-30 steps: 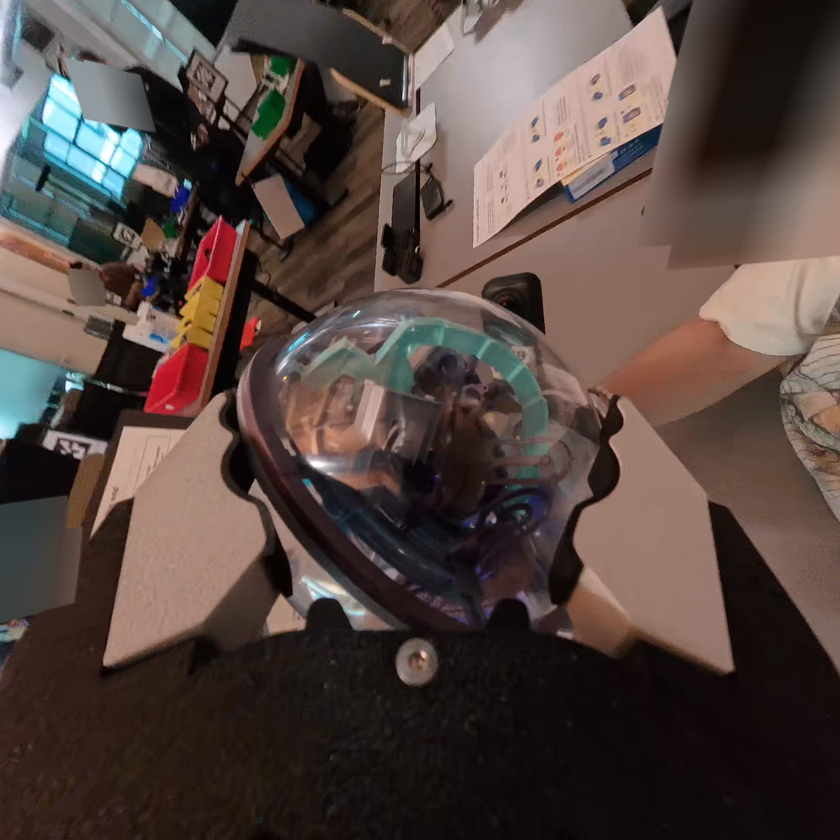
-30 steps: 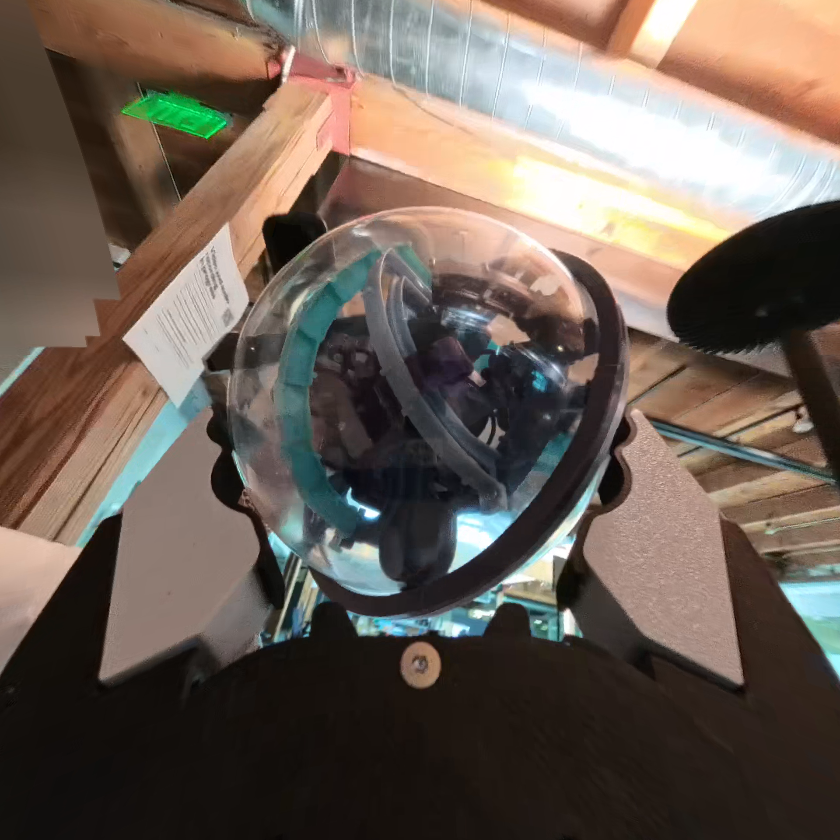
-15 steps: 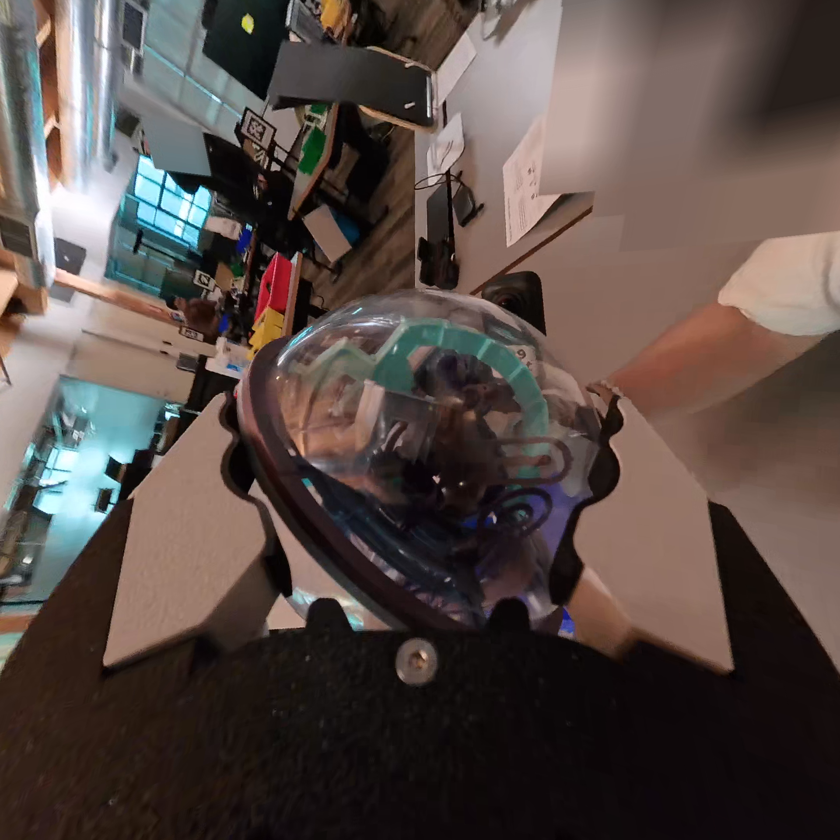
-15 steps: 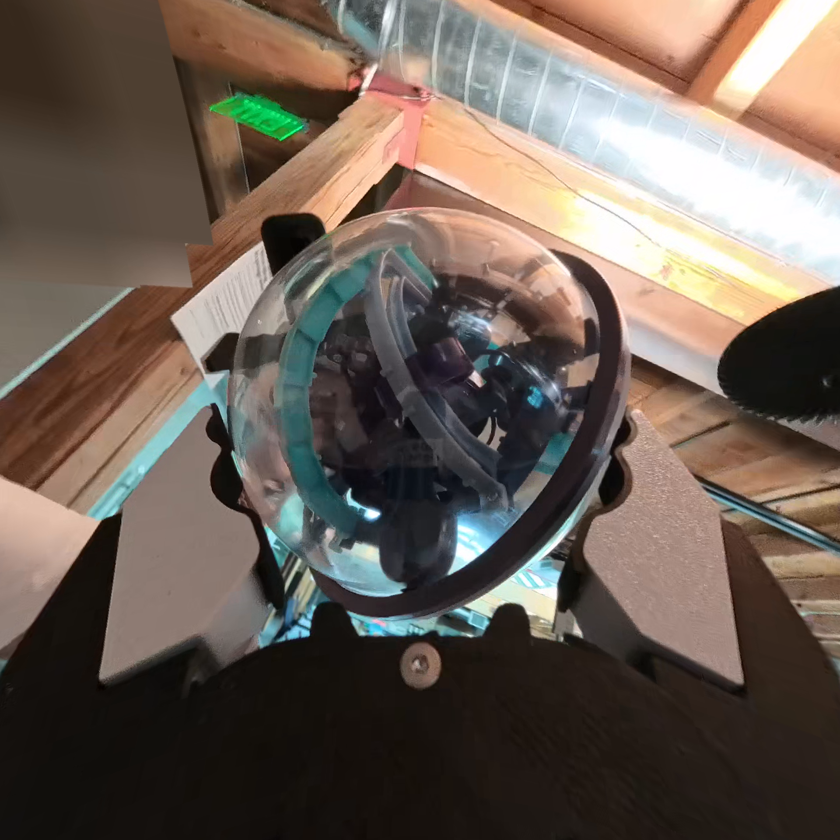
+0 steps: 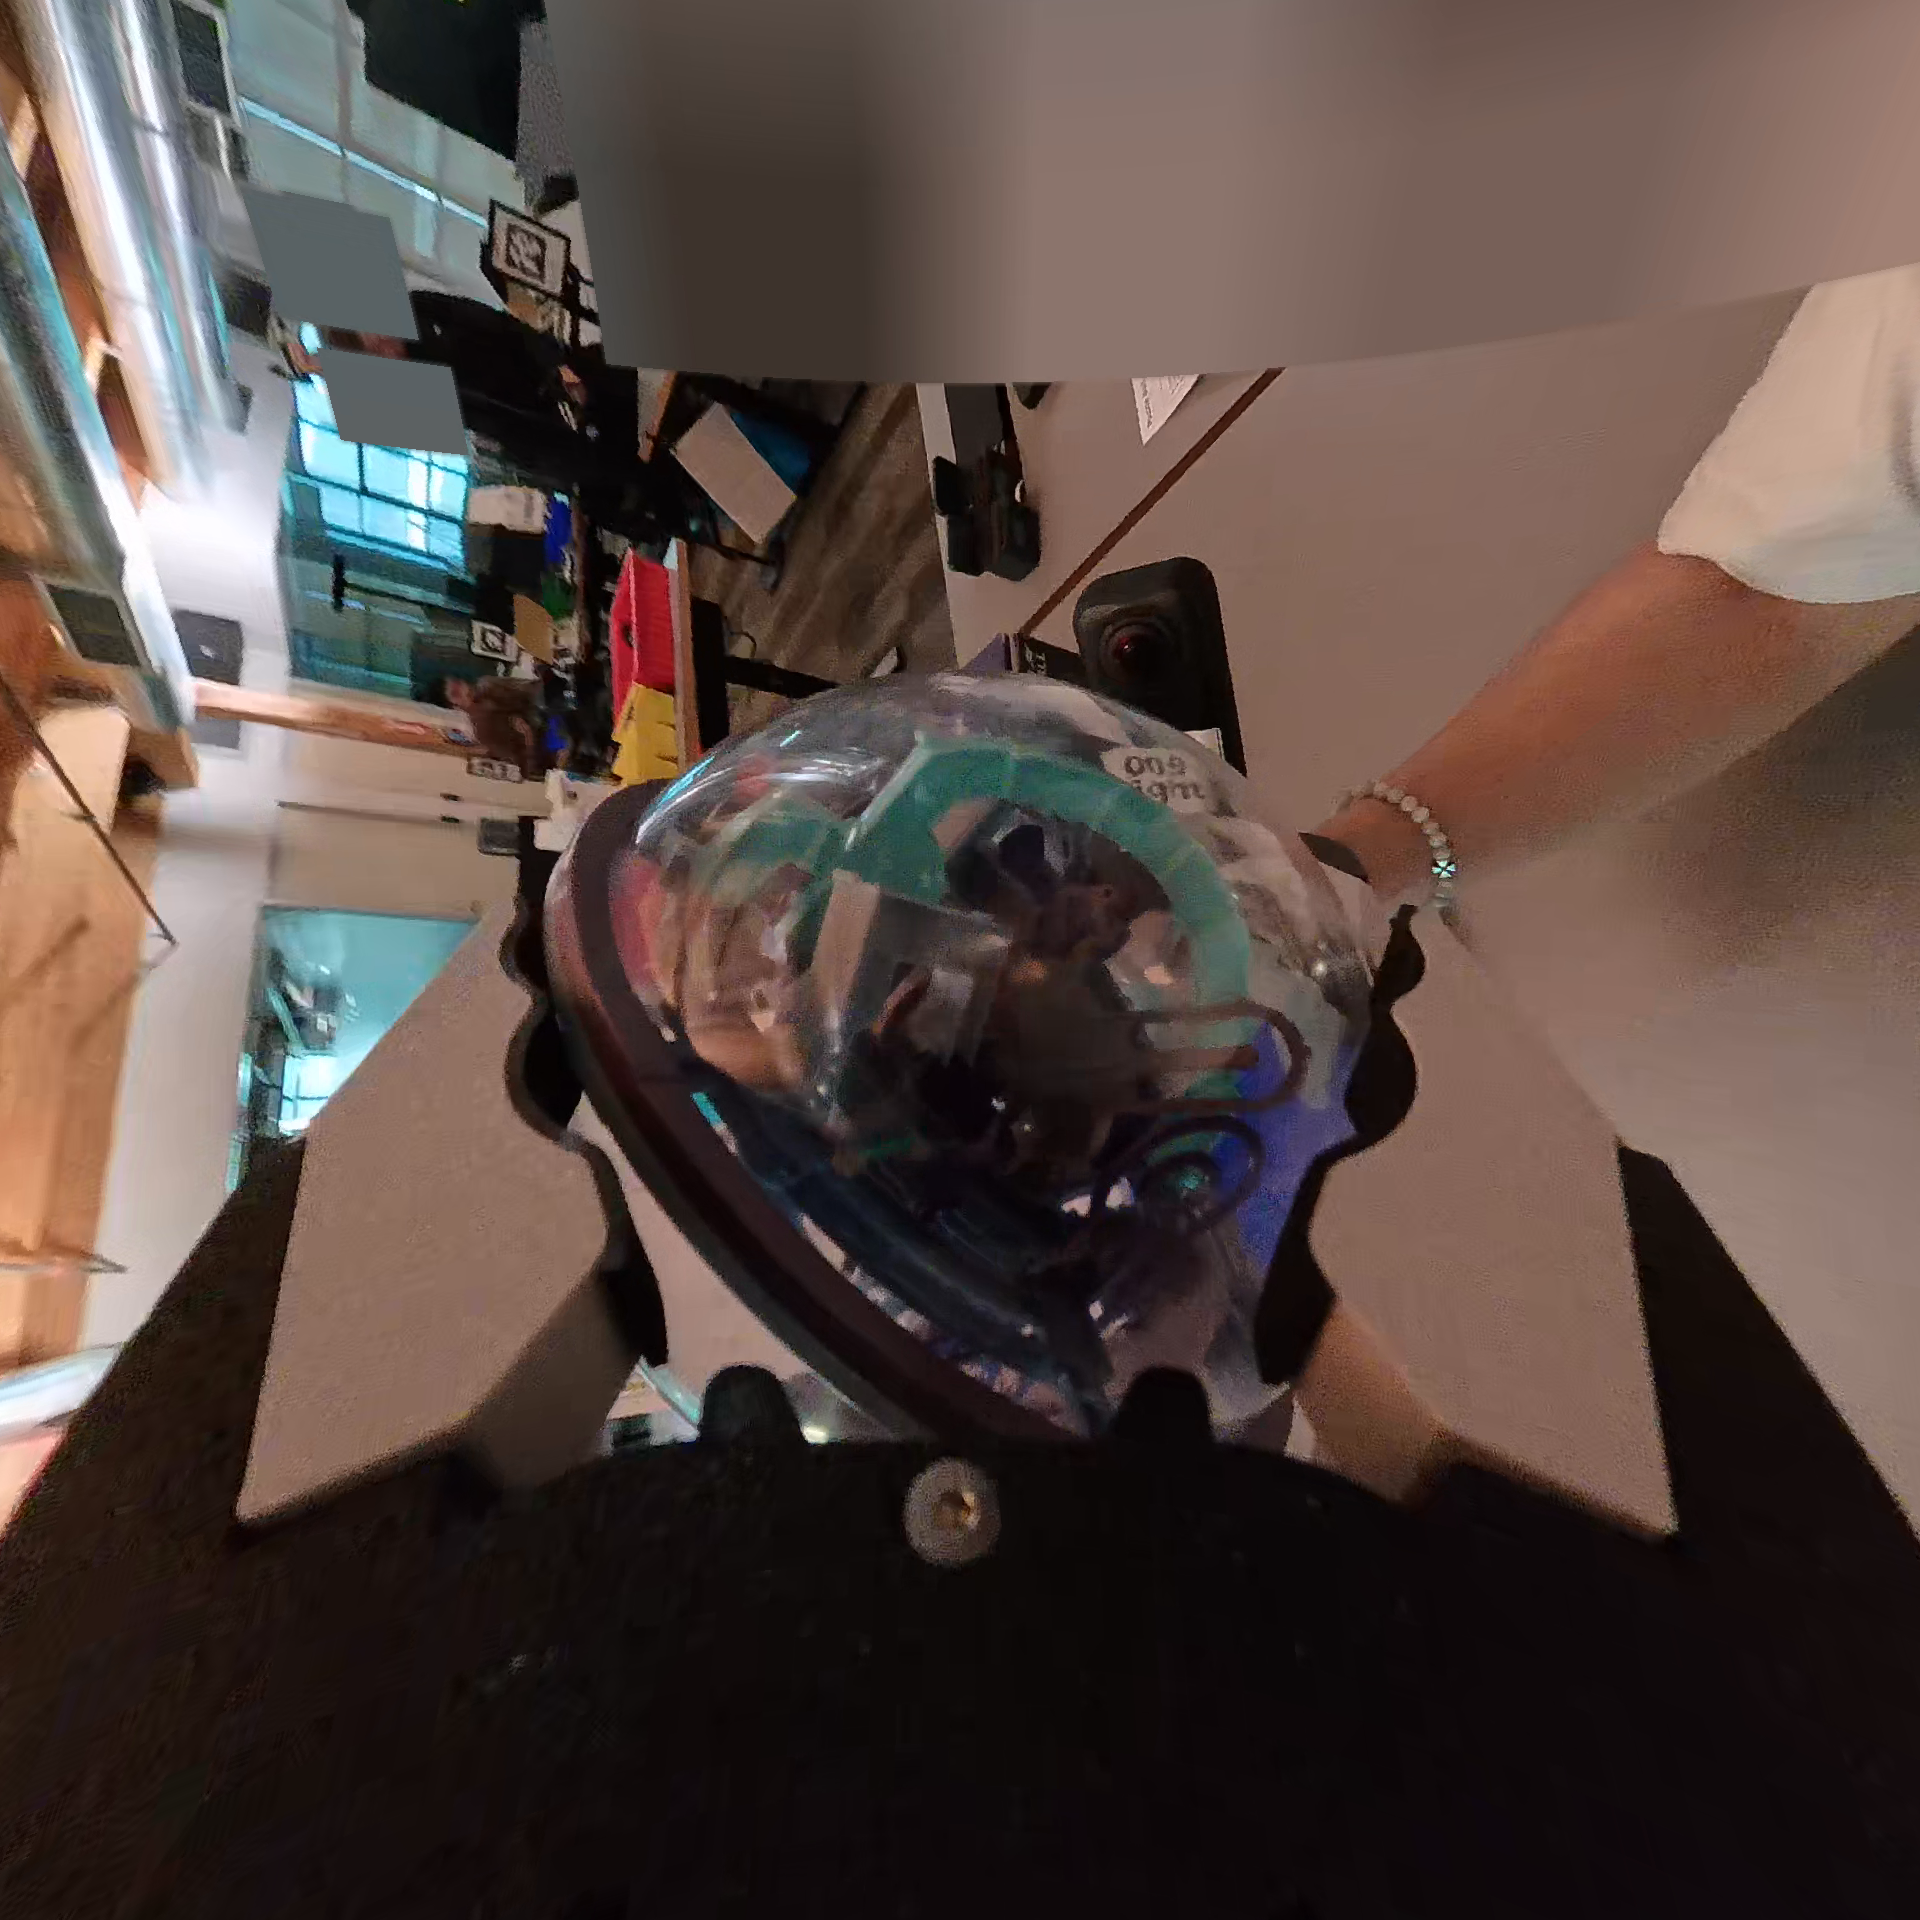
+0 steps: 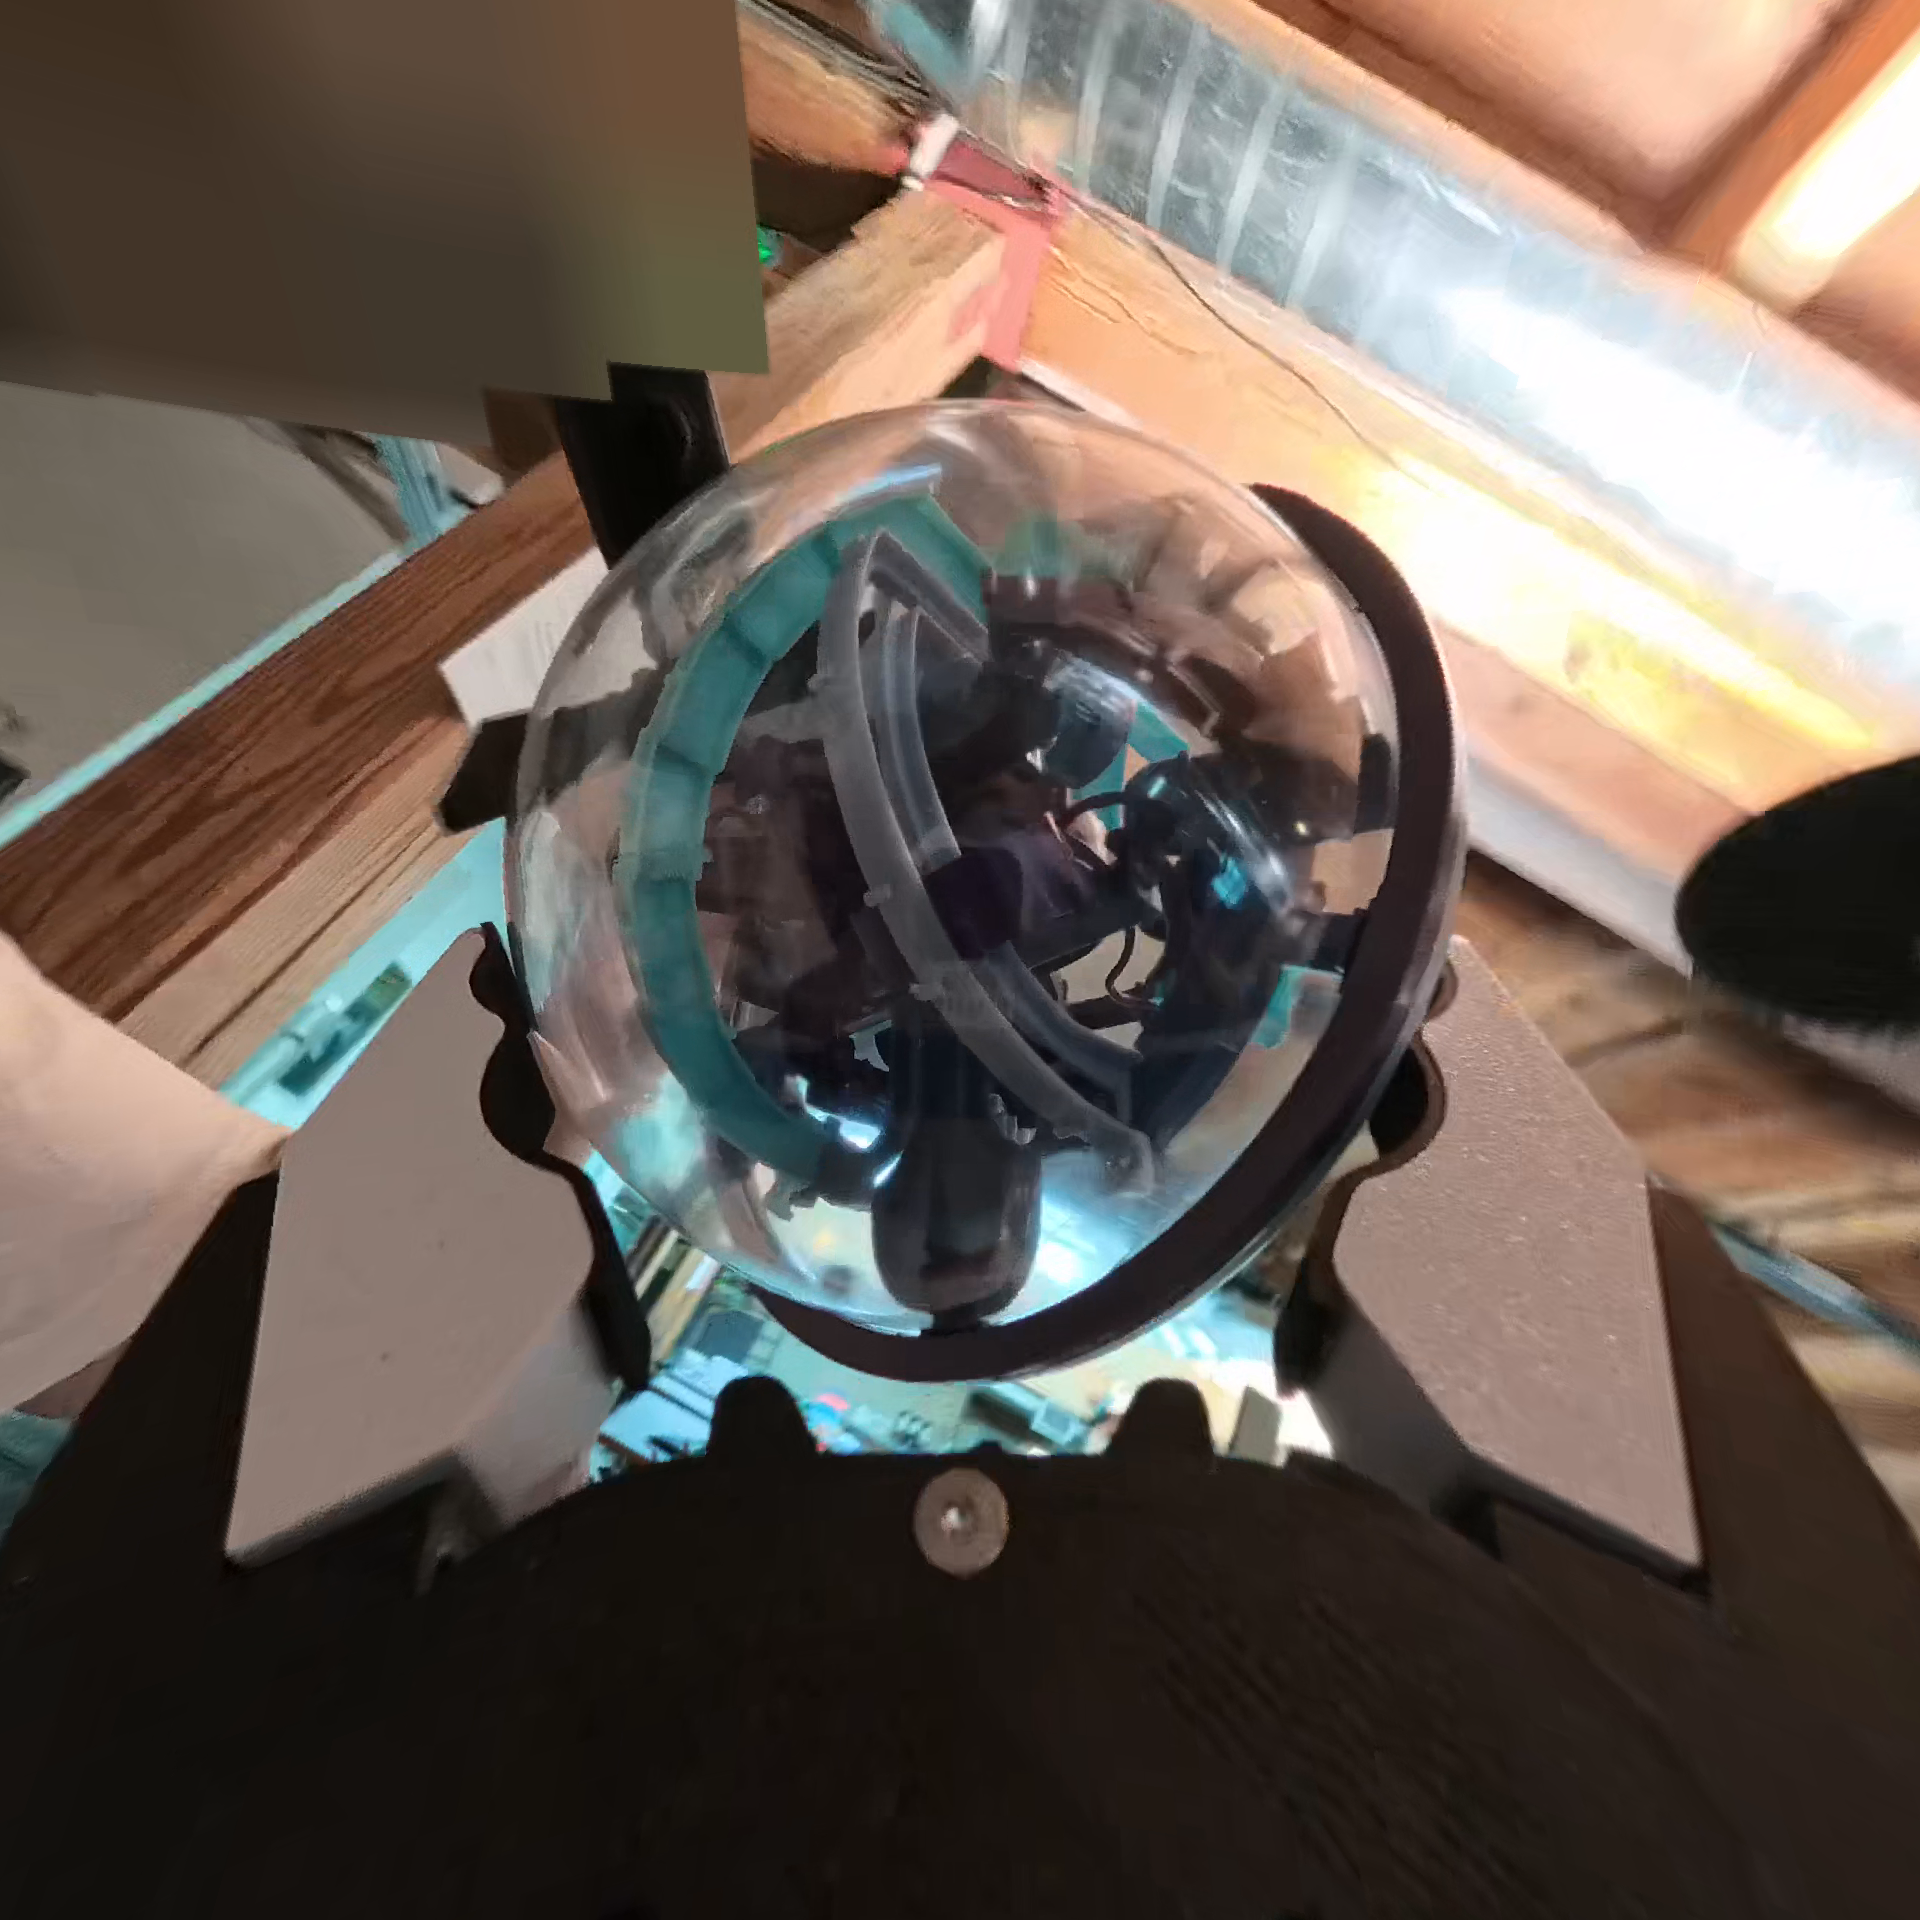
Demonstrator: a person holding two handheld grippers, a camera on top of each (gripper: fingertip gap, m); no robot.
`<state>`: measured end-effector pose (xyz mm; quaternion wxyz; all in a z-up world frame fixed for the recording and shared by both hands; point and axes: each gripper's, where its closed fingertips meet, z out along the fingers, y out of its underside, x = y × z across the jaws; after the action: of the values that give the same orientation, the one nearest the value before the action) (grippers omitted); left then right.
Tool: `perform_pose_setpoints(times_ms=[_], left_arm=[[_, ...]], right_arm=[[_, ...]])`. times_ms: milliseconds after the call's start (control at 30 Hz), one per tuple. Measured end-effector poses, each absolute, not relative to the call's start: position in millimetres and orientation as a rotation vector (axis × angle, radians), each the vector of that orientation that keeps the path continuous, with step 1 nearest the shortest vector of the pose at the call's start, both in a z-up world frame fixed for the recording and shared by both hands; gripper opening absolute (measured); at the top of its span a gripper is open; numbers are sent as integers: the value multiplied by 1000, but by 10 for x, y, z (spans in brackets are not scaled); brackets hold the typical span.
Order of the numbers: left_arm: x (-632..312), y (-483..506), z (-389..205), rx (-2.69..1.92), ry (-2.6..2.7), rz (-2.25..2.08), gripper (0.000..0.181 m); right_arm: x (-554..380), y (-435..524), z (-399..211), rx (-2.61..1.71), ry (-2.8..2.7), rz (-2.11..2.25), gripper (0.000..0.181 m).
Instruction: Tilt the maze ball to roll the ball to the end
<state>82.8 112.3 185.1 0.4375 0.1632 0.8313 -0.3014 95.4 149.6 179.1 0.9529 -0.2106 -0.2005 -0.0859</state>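
Note:
The maze ball (image 5: 966, 1039) is a clear sphere with a dark rim band, teal track and dark inner parts. It is held in the air between both grippers. My left gripper (image 5: 961, 1049) is shut on it, one grey finger on each side. My right gripper (image 6: 966, 966) is shut on the same maze ball (image 6: 935, 883) from the opposite side and points up at the ceiling. The right gripper's black camera block (image 5: 1148, 644) shows behind the sphere in the left wrist view. I cannot make out the small ball inside.
A person's forearm (image 5: 1621, 707) with a bead bracelet reaches in from the right in the left wrist view. Grey tables (image 5: 1351, 488), red and yellow bins (image 5: 644, 665) lie beyond. The right wrist view shows wooden beams (image 6: 260, 748), a silver duct (image 6: 1455, 281) and a black disc (image 6: 1808, 883).
Both grippers have tilted with the maze ball held fast. The left view has swung from the tables toward the room's far side; the right view has turned along the ceiling beams.

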Motion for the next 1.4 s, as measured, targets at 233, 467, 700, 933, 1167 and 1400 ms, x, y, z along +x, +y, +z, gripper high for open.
perform_pose_setpoints(times_ms=[233,467,700,933,1167,1400], left_arm=[[1265,1291,1919,151,2195,-894,147],[1322,1323,1747,125,2269,-833,148],[1339,1316,1670,137,2273,-847,148],[1370,1336,1567,67,2308,-838,148],[1446,1561,1013,-204,2445,-1000,148],[1263,1684,-51,-539,2592,-1290,148]], right_arm=[[1319,1561,1834,-404,-240,-11,158],[1357,1656,1652,-416,-190,30,158],[1380,1654,1569,-442,-183,14,158],[1388,1674,1464,-461,-152,60,158],[1403,1883,873,-595,63,214,158],[1135,1980,-240,-809,378,371,158]])
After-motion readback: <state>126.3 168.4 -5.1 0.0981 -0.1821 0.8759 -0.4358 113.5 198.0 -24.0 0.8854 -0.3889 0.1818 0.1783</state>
